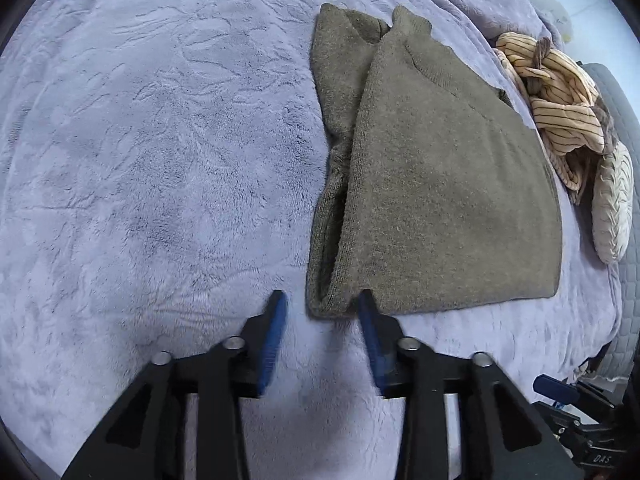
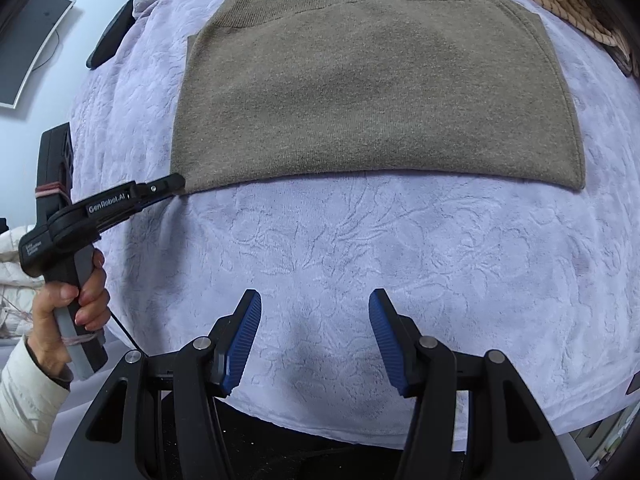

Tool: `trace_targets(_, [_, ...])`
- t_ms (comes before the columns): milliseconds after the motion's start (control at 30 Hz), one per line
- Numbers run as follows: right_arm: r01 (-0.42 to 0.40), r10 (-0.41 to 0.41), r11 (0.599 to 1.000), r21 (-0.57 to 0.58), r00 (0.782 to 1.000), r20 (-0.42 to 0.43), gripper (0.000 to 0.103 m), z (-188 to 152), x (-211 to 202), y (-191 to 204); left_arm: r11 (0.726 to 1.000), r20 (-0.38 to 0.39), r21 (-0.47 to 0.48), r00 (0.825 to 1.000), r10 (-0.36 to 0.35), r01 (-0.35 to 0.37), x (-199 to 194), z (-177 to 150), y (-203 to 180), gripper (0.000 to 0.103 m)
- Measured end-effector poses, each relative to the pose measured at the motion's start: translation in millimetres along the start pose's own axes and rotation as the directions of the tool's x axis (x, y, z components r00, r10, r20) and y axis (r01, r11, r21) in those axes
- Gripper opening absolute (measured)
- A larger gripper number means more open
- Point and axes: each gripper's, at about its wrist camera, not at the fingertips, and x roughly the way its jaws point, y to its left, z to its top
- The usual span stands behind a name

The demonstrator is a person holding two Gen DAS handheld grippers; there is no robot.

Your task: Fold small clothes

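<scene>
Already partly folded, the olive knit sweater (image 2: 376,84) lies flat on the lavender blanket (image 2: 360,264), and we take it as our landmark for everything else. In the right wrist view its long axis runs side to side, with one straight folded edge facing us and the ribbed collar end on the far side. In the left wrist view a sleeve or side panel shows doubled over along the sweater's left edge, leaving a thick layered corner nearest the left gripper (image 1: 322,300).

That corner is what the next move turns on, we judge. The left gripper's jaws stand moderately apart, astride the sweater's near-left corner: one blue pad (image 1: 370,328) touches or just overlaps the fabric, the other sits on bare blanket just beside it. Nothing is clamped yet.

The right gripper (image 2: 314,312) hangs over blanket on the near side of the sweater, well apart from its edge, jaws wide and empty. So the left is plainly the nearer one, and the sweater's near-right corner lies ahead and to the right of the right gripper's fingers.

We would guess both near corners get pinched and carried toward the collar end.

Beyond the sweater's far-right side lies a heap of striped cream clothes (image 1: 556,100).
</scene>
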Motion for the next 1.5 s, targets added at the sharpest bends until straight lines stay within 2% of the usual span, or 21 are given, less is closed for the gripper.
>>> trace_targets(267, [-0.006,0.006,1.0,-0.001,1.0,0.01,0.06,4,-4,-3,0.999,0.007,0.007,0.999,0.047,-0.047,-8,-5,-6,0.062])
trace_targets(567, [-0.019,0.019,1.0,0.021,1.0,0.01,0.06,3,-4,-9,1.0,0.008,-0.005,1.0,0.021,-0.021,-11,-4,-13,0.062])
trace_targets(800, [-0.031,0.031,0.999,0.043,1.0,0.002,0.06,0,-1,-16,0.991,0.011,-0.083,0.994,-0.108,0.109,-21,-4,-6,0.062])
trace_targets(1133, [-0.049,0.05,0.997,0.067,0.999,-0.013,0.06,-1,6,-22,0.95,-0.021,-0.163,0.961,-0.274,0.267,-8,-15,-14,0.062])
trace_targets(1333, [-0.051,0.052,0.996,0.069,0.998,-0.021,0.06,-2,10,-23,0.939,-0.037,-0.206,0.957,-0.288,0.275,10,-25,-18,0.062])
trace_targets(1367, [-0.051,0.052,0.996,0.069,0.998,-0.024,0.06,-2,11,-23,0.939,-0.038,-0.213,0.958,-0.285,0.271,13,-25,-18,0.063])
trace_targets(1467, [-0.05,0.052,0.996,0.068,0.998,-0.031,0.06,-4,14,-25,0.945,-0.021,-0.212,0.965,-0.261,0.251,18,-22,-21,0.086])
trace_targets(1500, [-0.05,0.052,0.996,0.067,0.998,-0.035,0.06,-5,16,-26,0.946,-0.008,-0.209,0.967,-0.256,0.248,18,-21,-23,0.087])
